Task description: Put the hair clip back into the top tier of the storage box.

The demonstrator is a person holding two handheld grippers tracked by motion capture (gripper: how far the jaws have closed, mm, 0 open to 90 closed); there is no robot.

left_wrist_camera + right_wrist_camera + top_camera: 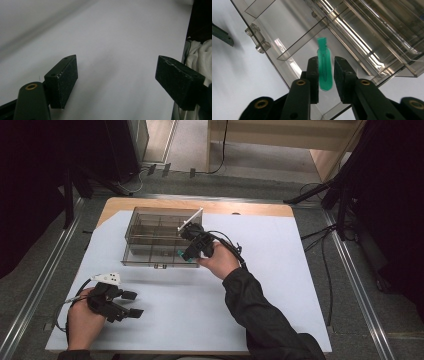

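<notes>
Handling notes: green plastic piece at the organizer box

Green piece (325,65) looks like a small flat plastic tag or clip: light, stiff, smooth, so probably slippery between pads and easy to flick out if pinched off-centre. Not fragile by the look of it, but the thin neck near the far tip is the weak spot.

Position: sits between the right gripper's (325,75) jaws, over a front compartment of the clear organizer box (135,227), near its front right corner. The jaws are almost together with the piece between them; a thin gap seems to show on each side, so I can't confirm the pads are actually pressing.

Orientation: long axis runs straight away from the gripper, rounded wide end nearest the jaws, narrower squared end pointing into the box. Best grip is across the flat wide body, where the pads are now.

Left gripper (116,80) is parked over the white table sheet (280,285), jaws wide apart, nothing between them.
</notes>
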